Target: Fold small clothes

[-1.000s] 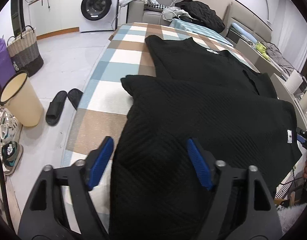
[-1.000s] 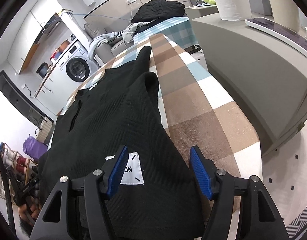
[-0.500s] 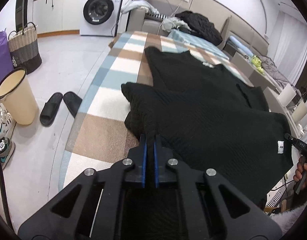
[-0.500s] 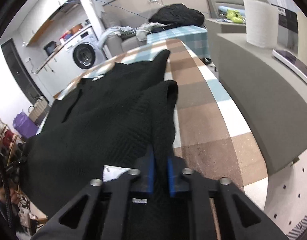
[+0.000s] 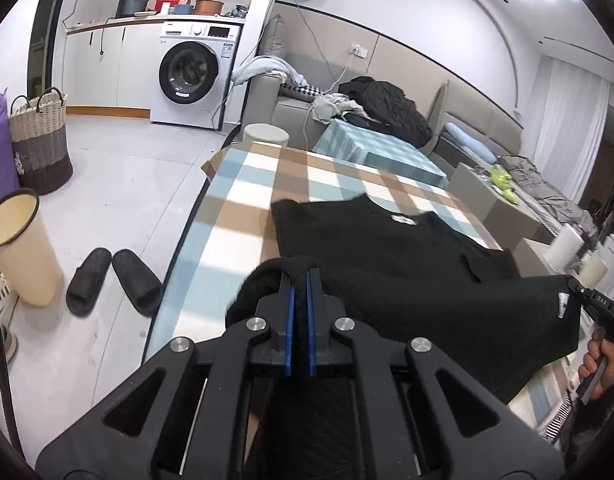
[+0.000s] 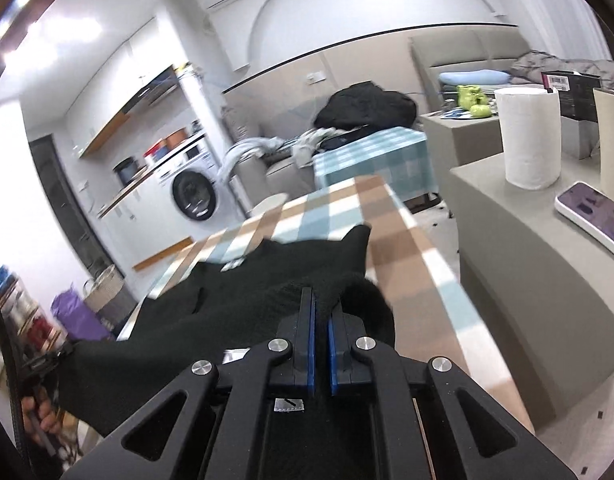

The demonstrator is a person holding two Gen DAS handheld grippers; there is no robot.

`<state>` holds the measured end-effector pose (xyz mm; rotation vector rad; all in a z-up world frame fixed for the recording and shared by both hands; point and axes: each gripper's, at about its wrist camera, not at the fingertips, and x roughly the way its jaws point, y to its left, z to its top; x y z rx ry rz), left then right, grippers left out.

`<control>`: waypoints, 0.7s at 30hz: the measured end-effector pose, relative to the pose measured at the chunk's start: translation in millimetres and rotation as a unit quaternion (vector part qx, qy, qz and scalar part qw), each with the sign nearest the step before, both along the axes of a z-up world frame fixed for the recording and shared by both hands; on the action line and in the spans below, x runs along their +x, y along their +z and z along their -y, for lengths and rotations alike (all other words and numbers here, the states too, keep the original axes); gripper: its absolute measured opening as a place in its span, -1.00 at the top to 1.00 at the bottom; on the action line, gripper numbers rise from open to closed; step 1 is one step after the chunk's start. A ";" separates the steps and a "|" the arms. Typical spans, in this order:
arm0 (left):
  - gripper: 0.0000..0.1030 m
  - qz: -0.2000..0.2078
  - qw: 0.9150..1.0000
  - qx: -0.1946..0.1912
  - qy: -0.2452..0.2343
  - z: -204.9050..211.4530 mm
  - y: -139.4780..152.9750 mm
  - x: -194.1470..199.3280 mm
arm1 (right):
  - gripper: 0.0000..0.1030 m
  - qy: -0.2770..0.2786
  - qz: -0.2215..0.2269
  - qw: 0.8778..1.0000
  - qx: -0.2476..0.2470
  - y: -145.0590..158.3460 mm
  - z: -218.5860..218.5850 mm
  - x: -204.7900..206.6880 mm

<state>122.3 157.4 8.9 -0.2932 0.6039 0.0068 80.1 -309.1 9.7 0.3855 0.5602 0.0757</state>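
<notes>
- The black gripper (image 5: pixel 599 304) at the right edge of the left view has small white marks on it. They look like letters, but they are too small to read for sure.
- The white tag (image 5: pixel 562 305) on the black top (image 5: pixel 447 308) has dark marks. They are too blurry to read.
- The white neck label (image 5: pixel 403 220) is too small to read.
- The washer (image 5: pixel 191 76) has stickers and a small name on its front. None can be read.
- The black box (image 6: pixel 575 92) in the right view has a barcode sticker (image 6: pixel 558 81). Its numbers cannot be read.
</notes>
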 end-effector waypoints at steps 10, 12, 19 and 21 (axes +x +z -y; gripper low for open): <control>0.92 -0.087 0.996 0.009 0.005 6.5 -46.7 80.3 | 0.76 -0.052 -0.118 0.992 0.016 -46.8 3.8 74.2; 0.54 -0.097 0.995 0.006 0.001 7.0 -52.9 75.6 | 0.34 -0.057 -0.126 0.990 0.012 -48.5 9.1 68.8; -0.20 -0.113 0.994 0.003 -0.009 19.8 -76.8 67.0 | 0.00 -0.006 -0.152 0.988 0.023 -64.2 14.3 50.3; -0.14 -0.120 0.993 0.002 -0.013 25.0 -83.1 69.2 | 0.00 0.009 -0.152 0.988 0.020 -68.6 7.4 50.8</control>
